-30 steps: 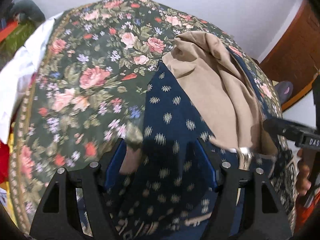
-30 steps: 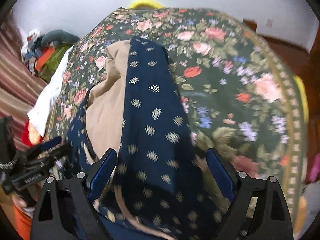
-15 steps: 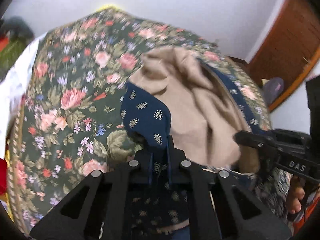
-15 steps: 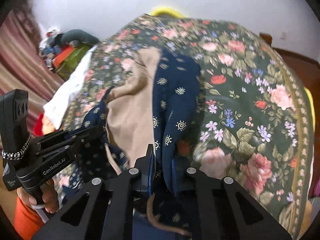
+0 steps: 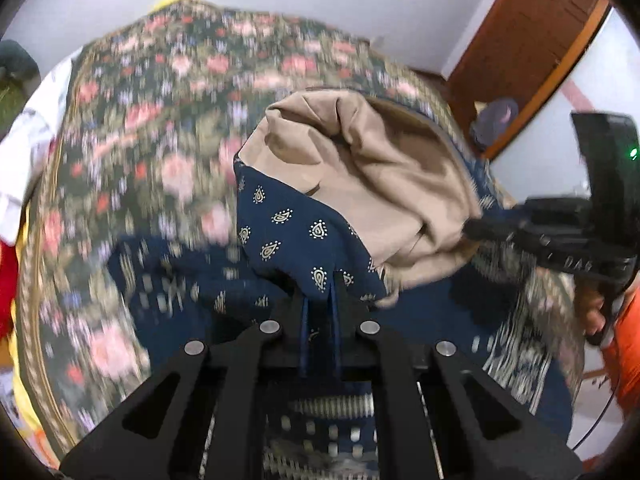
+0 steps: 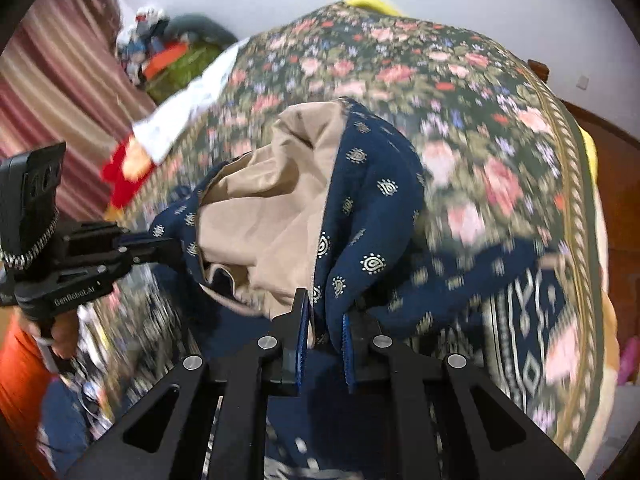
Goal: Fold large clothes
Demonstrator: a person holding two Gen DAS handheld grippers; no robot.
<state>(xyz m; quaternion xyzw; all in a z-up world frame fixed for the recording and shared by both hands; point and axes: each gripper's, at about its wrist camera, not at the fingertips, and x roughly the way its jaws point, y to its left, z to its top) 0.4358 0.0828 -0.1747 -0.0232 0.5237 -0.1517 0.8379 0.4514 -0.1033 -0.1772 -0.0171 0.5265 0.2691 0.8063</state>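
A large navy garment (image 5: 296, 232) with small gold motifs and a tan lining (image 5: 368, 168) hangs lifted above the bed. My left gripper (image 5: 319, 300) is shut on one navy edge of it. My right gripper (image 6: 324, 320) is shut on another navy edge (image 6: 372, 200), with the tan lining (image 6: 272, 216) bulging between the two grips. Each gripper shows in the other's view: the right one (image 5: 496, 232) at the garment's right side, the left one (image 6: 160, 244) at its left side. The garment's patterned lower part (image 6: 528, 320) still lies on the bed.
The bed has a dark floral cover (image 5: 160, 120) (image 6: 480, 92). A white cloth (image 6: 188, 108) and a red item (image 6: 124, 176) lie at its left edge, with a clothes pile (image 6: 168, 56) beyond. A wooden door (image 5: 532, 40) stands at the right.
Both grippers went from open to shut on the garment's navy edges, then lifted it off the bed. The garment now hangs bunched between them.
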